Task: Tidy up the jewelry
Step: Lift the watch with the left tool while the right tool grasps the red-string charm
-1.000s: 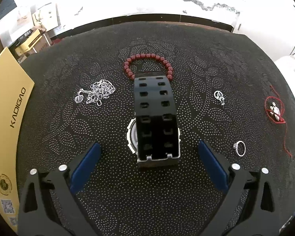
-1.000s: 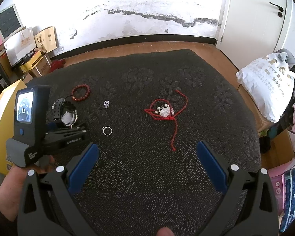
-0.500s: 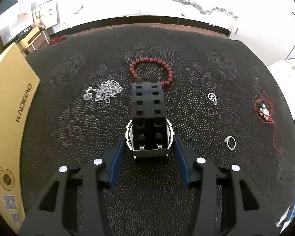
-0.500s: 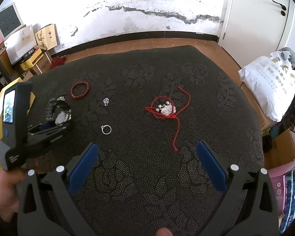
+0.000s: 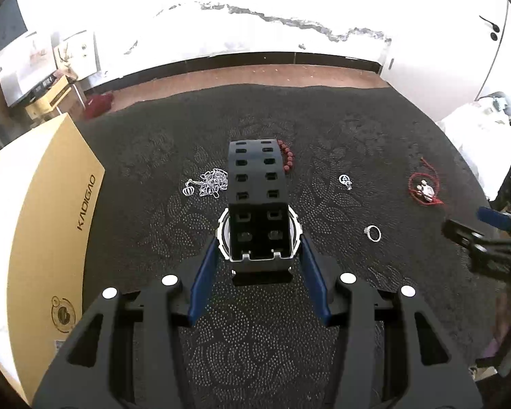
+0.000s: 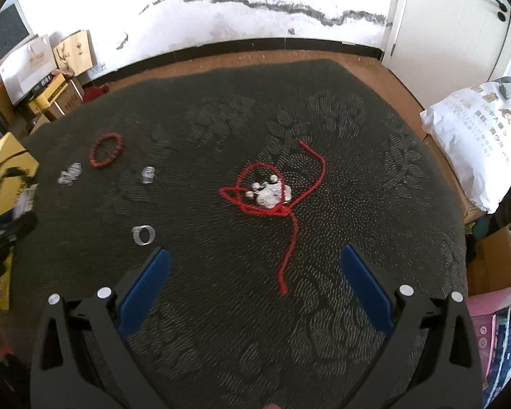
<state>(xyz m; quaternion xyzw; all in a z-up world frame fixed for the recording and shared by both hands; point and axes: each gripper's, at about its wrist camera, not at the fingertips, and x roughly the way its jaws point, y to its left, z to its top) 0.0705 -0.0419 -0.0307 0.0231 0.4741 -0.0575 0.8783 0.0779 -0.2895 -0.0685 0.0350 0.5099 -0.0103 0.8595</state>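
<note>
The left tool (image 5: 258,255) is pinching a black watch (image 5: 257,218) — its blue pads press the case from both sides, and the perforated strap stands up and away from the camera. The watch appears lifted clear of the dark patterned surface (image 5: 357,143) (contact underneath cannot be confirmed).

The right tool (image 6: 253,266) is spread wide with nothing between its pads; it hangs over the same surface, below a red cord bracelet (image 6: 272,194) with silver charms.

Items lying on the surface:
- a silver chain (image 5: 207,184), just left of the strap;
- a red bead bracelet (image 5: 287,158), partly hidden behind the strap;
- a small silver pendant (image 5: 345,180), right of the strap;
- a silver ring (image 5: 373,232), near the pendant.

A yellow cardboard box (image 5: 44,225) — printed "KADIGAO" — sits at the left edge.
</note>
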